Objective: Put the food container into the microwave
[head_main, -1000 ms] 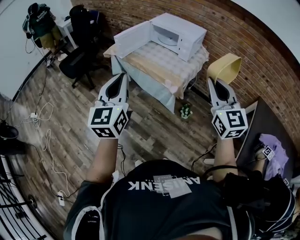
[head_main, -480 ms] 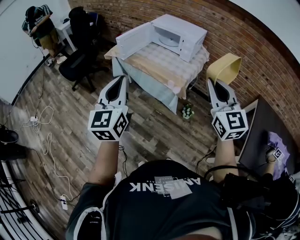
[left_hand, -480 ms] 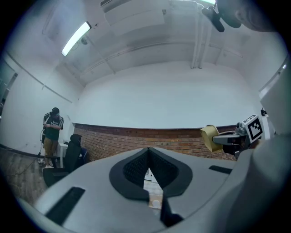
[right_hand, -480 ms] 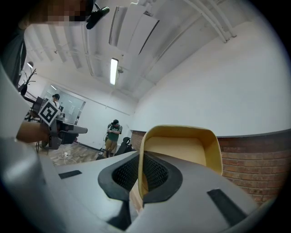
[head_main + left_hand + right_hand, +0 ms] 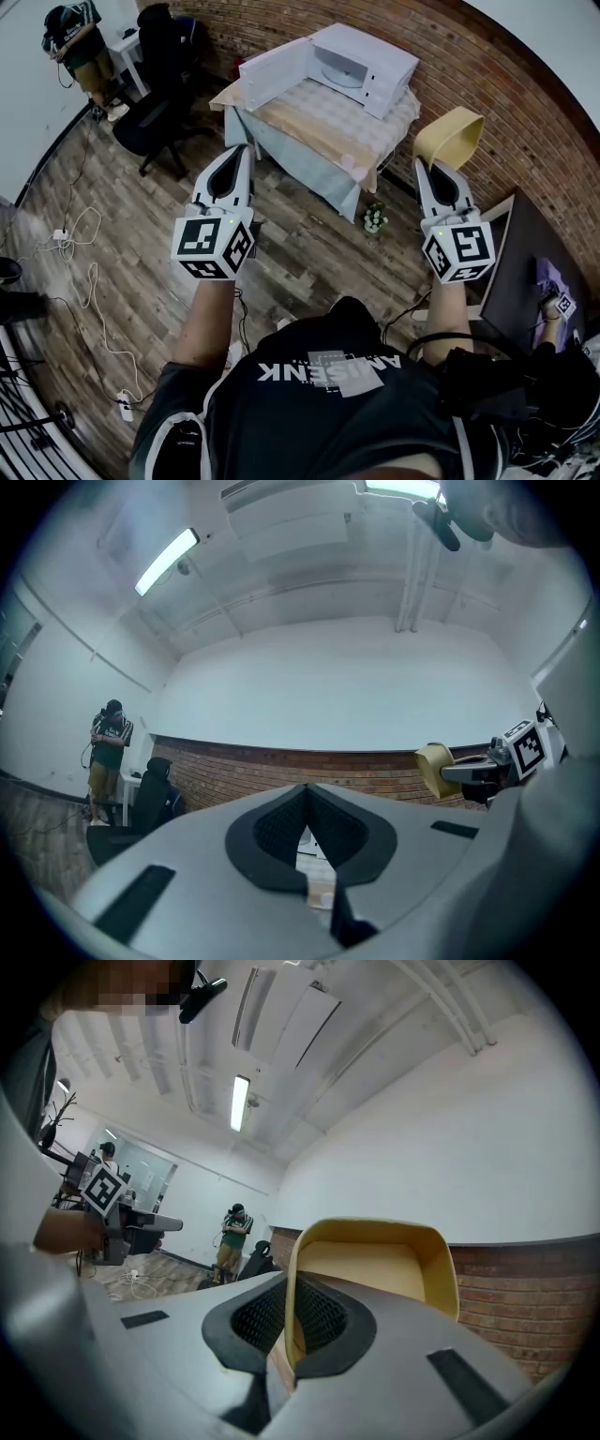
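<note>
A white microwave [image 5: 361, 61] stands on a cloth-covered table [image 5: 309, 127] ahead, its door [image 5: 274, 73] swung open to the left. My right gripper [image 5: 424, 161] is shut on the rim of a yellow food container [image 5: 452, 136], held in the air well short of the table. In the right gripper view the container [image 5: 375, 1269] stands up from the pinched jaws [image 5: 291, 1279], its hollow facing the camera. My left gripper [image 5: 246, 150] is held level beside it, jaws together with nothing between them [image 5: 306, 787]. The left gripper view shows the container [image 5: 433, 766] at right.
A brick wall runs behind the table. A black office chair [image 5: 150, 122] and a standing person [image 5: 70, 37] are at the back left. Cables [image 5: 84, 272] trail over the wood floor. A small potted plant [image 5: 375, 218] sits on the floor by the table. A dark desk [image 5: 525, 272] lies at right.
The person has stepped forward over the floor, carrying both grippers toward the table. The right gripper's hold on the container is unchanged.
</note>
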